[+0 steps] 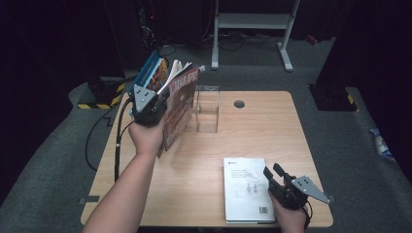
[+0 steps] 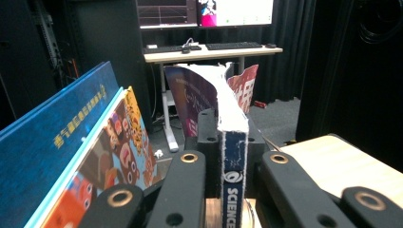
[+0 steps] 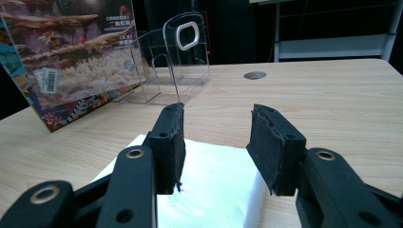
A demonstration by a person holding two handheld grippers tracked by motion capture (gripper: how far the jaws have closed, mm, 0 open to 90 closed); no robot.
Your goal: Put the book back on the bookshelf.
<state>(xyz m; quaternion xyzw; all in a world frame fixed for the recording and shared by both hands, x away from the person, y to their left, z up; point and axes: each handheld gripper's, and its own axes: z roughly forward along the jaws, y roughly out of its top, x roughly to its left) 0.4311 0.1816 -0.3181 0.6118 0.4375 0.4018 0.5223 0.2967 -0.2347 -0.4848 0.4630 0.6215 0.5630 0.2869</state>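
black jaws of the left claw (image 2: 233,166) are pressed tight on the spine of a science magazine (image 2: 234,142), held upright so its white pages fan out above the grip. in the high view that claw (image 1: 148,109) sits at the rear left of the desk (image 1: 272,121), and the red-covered magazine (image 1: 180,104) stands on its lower edge, tilted, with its cover facing the clear acrylic holder (image 1: 207,109) just beside it. pinching at the spine probably keeps the pages together and the book stiff enough to steer into the holder's slot. leaning just to the left of the grip are a blue hardcover (image 2: 52,137) and a cartoon picture book (image 2: 119,156); what props them up cannot be told from these pictures.

the right claw (image 3: 216,142) stands open with nothing between its pads, hovering low over the near end of a white book (image 3: 209,190). from above, this claw (image 1: 281,182) is at the front right edge of the desk and the white book (image 1: 245,189) lies flat, cover up, close to the person's side. the open, low stance looks like readiness to pick it up by its edge. well beyond it, a round cable hole (image 1: 239,104) marks the far part of the desk.
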